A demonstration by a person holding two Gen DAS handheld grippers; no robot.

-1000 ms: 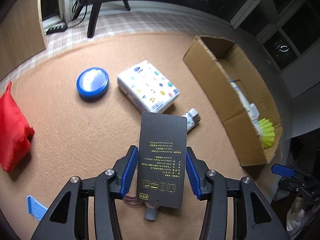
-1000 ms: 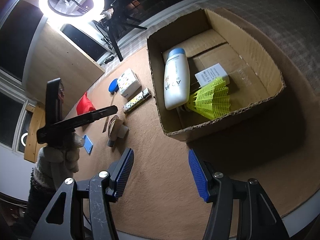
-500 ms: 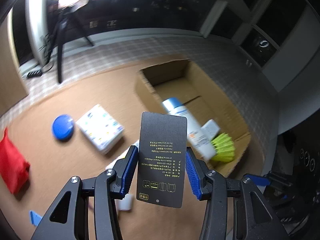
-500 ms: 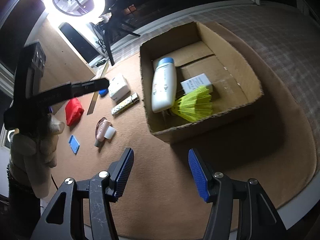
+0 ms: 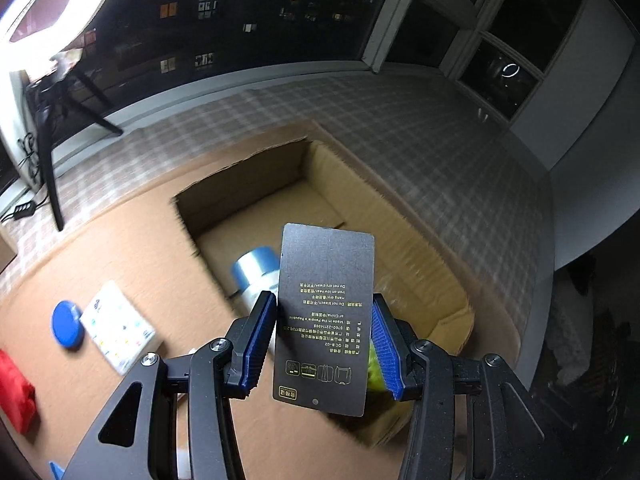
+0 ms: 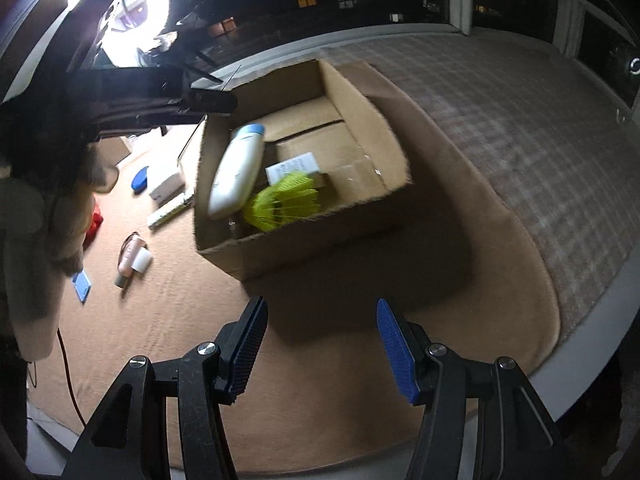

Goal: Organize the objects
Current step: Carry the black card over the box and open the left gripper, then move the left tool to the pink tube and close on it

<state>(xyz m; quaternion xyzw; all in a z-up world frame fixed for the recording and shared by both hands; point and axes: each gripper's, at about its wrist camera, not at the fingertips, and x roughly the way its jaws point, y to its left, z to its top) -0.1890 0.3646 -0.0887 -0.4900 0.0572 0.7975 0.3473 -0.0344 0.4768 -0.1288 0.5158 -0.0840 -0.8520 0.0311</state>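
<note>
My left gripper (image 5: 323,300) is shut on a flat black card (image 5: 324,344) with yellow print, pinched by its long edges and held upright in the air. Behind and below the card is an open cardboard box (image 5: 248,192). A white bottle with a blue cap (image 5: 256,272) lies in the box. The right wrist view shows the same box (image 6: 304,240) with the bottle (image 6: 236,168), a yellow-green shuttlecock bundle (image 6: 284,200) and a small white carton (image 6: 294,164) inside. My right gripper (image 6: 320,308) hangs open and empty over the mat in front of the box.
Left of the box on the tan mat lie a blue round lid (image 5: 66,328), a patterned tissue pack (image 5: 118,332) and a red bag (image 5: 14,392). A pink tube (image 6: 130,256) and a blue card (image 6: 82,286) lie nearer. A person's sleeve (image 6: 32,240) fills the left edge.
My left gripper has carried the black card up and across from over the loose items to over the cardboard box. The right gripper shifted a little, and the box now sits more central in its view.
</note>
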